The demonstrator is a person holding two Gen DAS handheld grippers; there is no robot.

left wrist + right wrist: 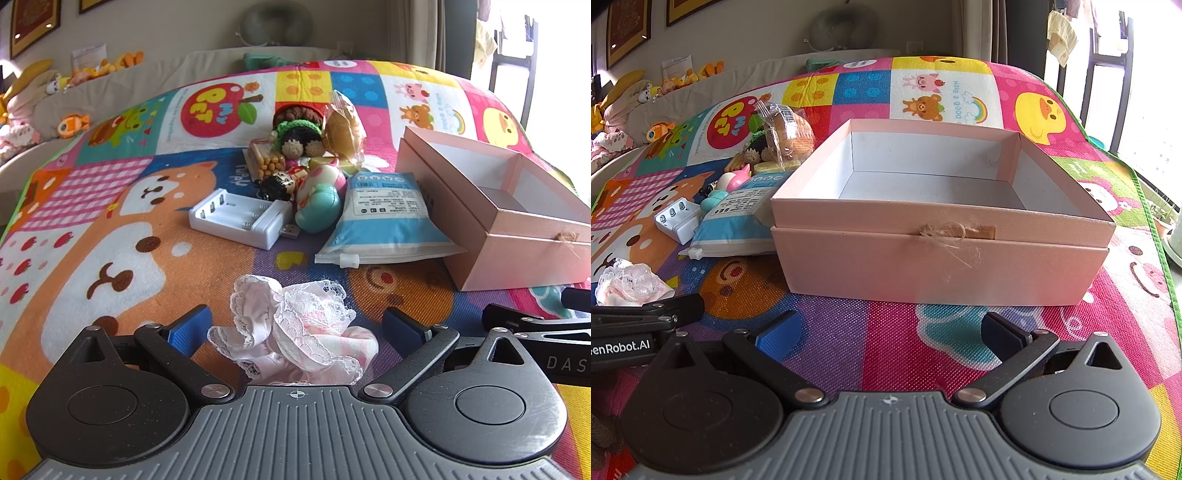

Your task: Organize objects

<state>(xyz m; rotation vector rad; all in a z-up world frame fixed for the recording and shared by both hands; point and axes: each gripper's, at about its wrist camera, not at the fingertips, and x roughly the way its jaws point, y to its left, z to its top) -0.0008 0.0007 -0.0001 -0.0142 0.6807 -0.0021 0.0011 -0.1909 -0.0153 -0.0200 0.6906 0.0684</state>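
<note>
My left gripper (295,325) is open, its blue pads on either side of a crumpled pink and white lace cloth (295,328) lying on the play mat; the pads do not touch it. The cloth also shows in the right wrist view (628,284). An open, empty pink box (495,210) stands to the right. My right gripper (888,330) is open and empty, just in front of the pink box (938,229). A pile of objects lies left of the box: a white battery charger (240,218), a blue-white pouch (384,221), egg-shaped toys (317,199), knitted dolls (299,136) and a wrapped bun (343,129).
A colourful cartoon play mat (110,240) covers the surface. Plush toys (44,103) sit on a sofa at the far left. A window and chair are at the far right. The other gripper's black body (535,332) lies close to my left gripper's right side.
</note>
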